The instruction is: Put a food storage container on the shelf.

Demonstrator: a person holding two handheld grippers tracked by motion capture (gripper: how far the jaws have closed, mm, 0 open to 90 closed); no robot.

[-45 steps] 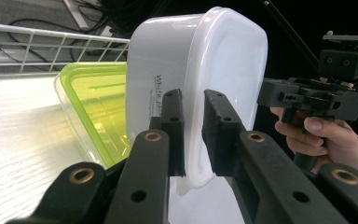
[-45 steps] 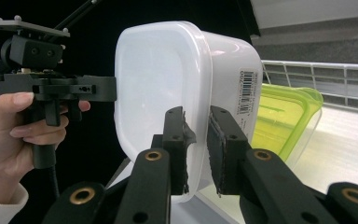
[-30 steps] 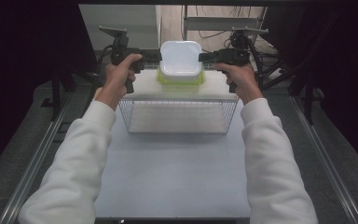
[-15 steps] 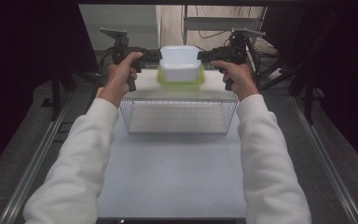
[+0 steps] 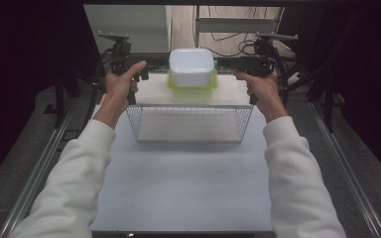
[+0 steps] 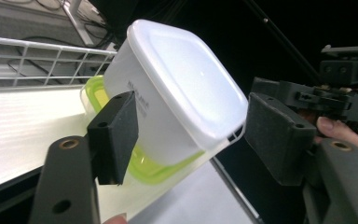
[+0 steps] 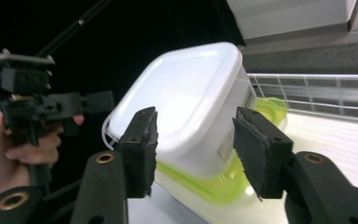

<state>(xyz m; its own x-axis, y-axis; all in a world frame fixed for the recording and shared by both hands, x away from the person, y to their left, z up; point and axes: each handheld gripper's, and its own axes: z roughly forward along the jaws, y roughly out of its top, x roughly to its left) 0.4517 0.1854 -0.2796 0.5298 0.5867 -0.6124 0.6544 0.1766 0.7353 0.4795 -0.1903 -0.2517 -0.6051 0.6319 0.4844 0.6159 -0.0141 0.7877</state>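
One white container (image 5: 191,67) upside down on green lid (image 5: 192,85) | left gripper (image 5: 146,63) released | right gripper (image 5: 228,63) released

Bright overhead light washes the white tabletop (image 5: 188,178) — its far edge glares, surroundings fall black. Both gripper views are soft and dim — near jaws blurred.
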